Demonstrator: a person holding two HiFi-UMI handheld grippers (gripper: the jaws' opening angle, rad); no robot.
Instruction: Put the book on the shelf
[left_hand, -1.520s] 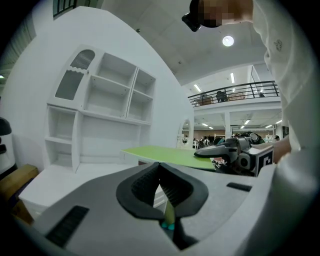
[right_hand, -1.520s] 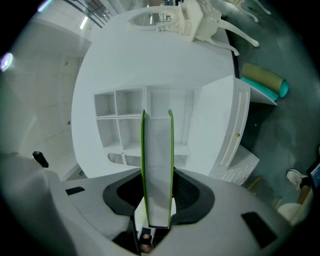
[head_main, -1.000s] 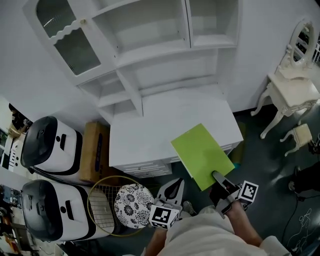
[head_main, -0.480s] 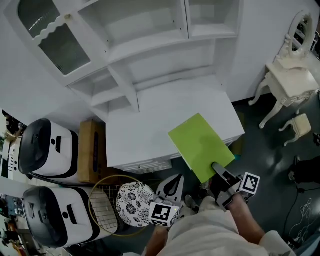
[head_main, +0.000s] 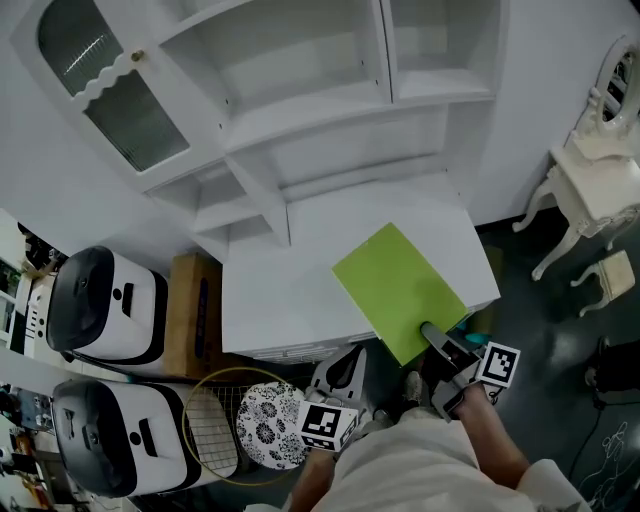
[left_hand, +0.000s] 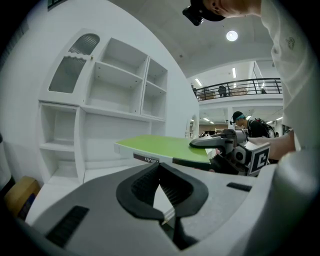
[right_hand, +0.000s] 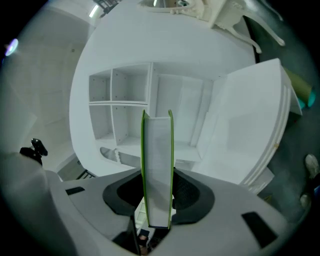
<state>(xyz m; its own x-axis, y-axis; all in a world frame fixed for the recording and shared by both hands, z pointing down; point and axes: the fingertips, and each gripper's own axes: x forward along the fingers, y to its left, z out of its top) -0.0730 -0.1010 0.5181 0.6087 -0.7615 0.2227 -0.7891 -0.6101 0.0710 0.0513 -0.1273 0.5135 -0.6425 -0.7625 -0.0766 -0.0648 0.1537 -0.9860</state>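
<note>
The green book (head_main: 398, 288) is held flat over the front of the white desk (head_main: 275, 300), clear of its top. Its near corner is clamped by the right gripper (head_main: 431, 334). In the right gripper view the fingers (right_hand: 187, 195) are seen pressed on both covers, with the page edge turned toward the camera. The left gripper (head_main: 345, 368) is carried low beside it, its fingers brought together on nothing. The carrying step is judged to be in hand, since the book is not yet on the white shelf unit (head_main: 300, 110) that rises behind the desk. For the next move, the book would need to be taken forward and upward, lined up with an open compartment, and slid in before the grip is released.
</note>
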